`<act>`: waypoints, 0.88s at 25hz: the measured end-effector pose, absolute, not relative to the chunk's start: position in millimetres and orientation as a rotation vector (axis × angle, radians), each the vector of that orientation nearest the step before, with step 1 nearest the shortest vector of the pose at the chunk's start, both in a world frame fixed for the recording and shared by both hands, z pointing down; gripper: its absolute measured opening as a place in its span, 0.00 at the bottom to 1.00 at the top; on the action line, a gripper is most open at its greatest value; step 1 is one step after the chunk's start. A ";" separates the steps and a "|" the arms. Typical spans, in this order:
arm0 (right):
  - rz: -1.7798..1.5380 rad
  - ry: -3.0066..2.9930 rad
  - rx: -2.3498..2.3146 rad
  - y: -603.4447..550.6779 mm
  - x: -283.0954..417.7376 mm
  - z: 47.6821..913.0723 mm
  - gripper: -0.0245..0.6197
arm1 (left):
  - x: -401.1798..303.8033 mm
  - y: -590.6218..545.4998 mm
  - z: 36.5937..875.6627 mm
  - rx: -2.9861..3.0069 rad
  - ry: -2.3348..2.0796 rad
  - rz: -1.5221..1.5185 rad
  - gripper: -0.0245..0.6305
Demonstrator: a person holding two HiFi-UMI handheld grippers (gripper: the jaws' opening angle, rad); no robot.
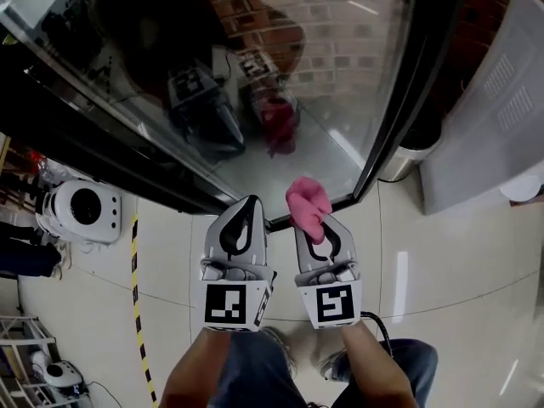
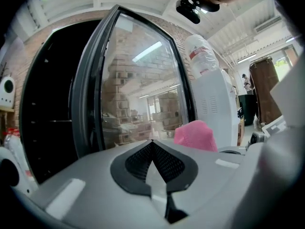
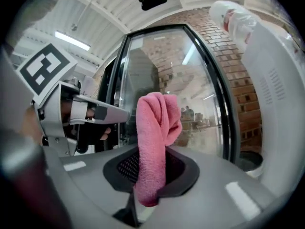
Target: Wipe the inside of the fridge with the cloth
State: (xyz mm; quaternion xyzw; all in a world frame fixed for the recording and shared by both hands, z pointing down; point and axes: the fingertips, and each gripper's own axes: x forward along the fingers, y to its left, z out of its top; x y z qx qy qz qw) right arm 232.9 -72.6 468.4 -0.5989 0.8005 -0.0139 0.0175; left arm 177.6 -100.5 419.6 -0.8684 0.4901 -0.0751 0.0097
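A pink cloth (image 1: 308, 205) (image 3: 156, 142) sticks up from my right gripper (image 1: 316, 225), whose jaws are shut on it. The cloth (image 2: 196, 135) also shows at the right in the left gripper view. My left gripper (image 1: 246, 215) (image 2: 152, 149) is shut with nothing in it, held just left of the right one. Both point at the fridge's glass door (image 1: 280, 83) (image 3: 181, 89), which stands in front of me with a black frame (image 1: 399, 100). The dark fridge interior (image 2: 47, 109) lies to the left of the door.
A white water dispenser (image 2: 212, 109) (image 3: 276, 104) with a bottle on top stands right of the fridge, by a round metal bin (image 1: 399, 161). A white appliance (image 1: 81, 211) and yellow-black floor tape (image 1: 136, 296) lie to the left on the tiled floor.
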 end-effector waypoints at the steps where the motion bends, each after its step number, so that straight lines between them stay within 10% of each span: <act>1: -0.072 2.475 -1.852 -70.0 228.0 445.6 0.13 | 174.0 -95.7 400.3 -2.724 1.532 -0.238 0.06; 22: -0.174 2.573 -1.878 38.1 120.5 79.4 0.13 | 54.6 24.5 57.2 -2.884 1.707 0.008 0.06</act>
